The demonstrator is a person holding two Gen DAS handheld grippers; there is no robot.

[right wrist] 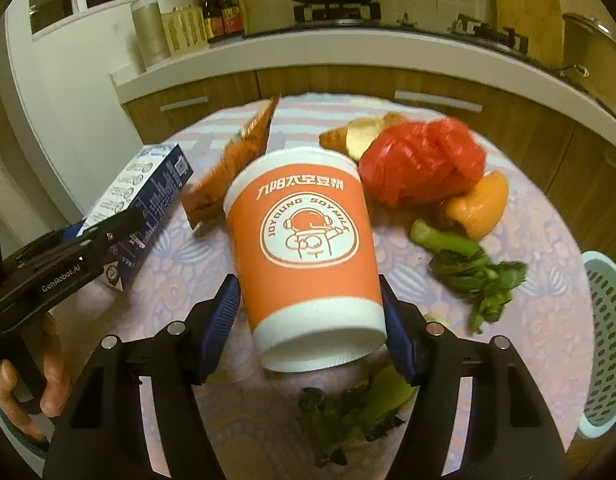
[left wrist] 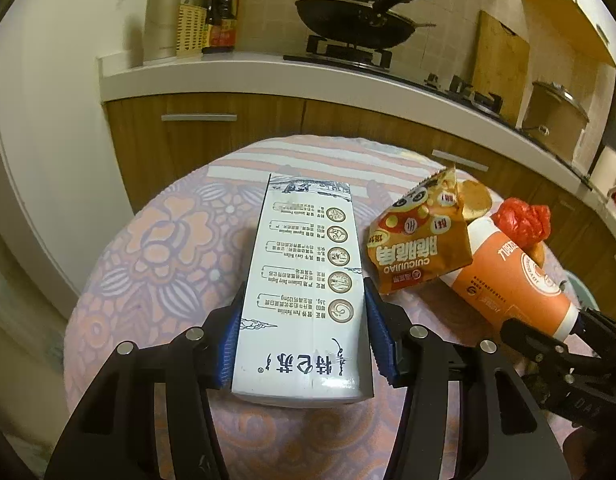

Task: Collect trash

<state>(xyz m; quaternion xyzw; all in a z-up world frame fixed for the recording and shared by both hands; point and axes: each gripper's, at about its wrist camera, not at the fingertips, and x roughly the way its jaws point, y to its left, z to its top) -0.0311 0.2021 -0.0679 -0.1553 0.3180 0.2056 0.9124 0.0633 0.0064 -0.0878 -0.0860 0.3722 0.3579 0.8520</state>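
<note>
A white milk carton (left wrist: 304, 280) lies lengthwise between the blue pads (left wrist: 228, 344) of my left gripper (left wrist: 304, 292), which is shut on its sides just above the flowered tablecloth (left wrist: 156, 256). An orange paper cup (right wrist: 304, 240) with an astronaut logo tilts base-first toward the right wrist camera, and my right gripper (right wrist: 308, 284) is shut on its lower half. In the left wrist view the cup (left wrist: 508, 280) runs into the right gripper (left wrist: 568, 340). The right wrist view shows the left gripper (right wrist: 88, 248) and carton (right wrist: 140, 196) at the left, held by a hand (right wrist: 48, 376).
On the round table lie an orange snack bag (right wrist: 236, 160), a crumpled red plastic bag (right wrist: 424, 160), orange peel (right wrist: 480, 204), pale peel pieces (right wrist: 360, 136) and green vegetable scraps (right wrist: 468, 268). A pale blue perforated basket (right wrist: 608, 340) stands off the right edge. Kitchen cabinets (left wrist: 196, 140) lie behind.
</note>
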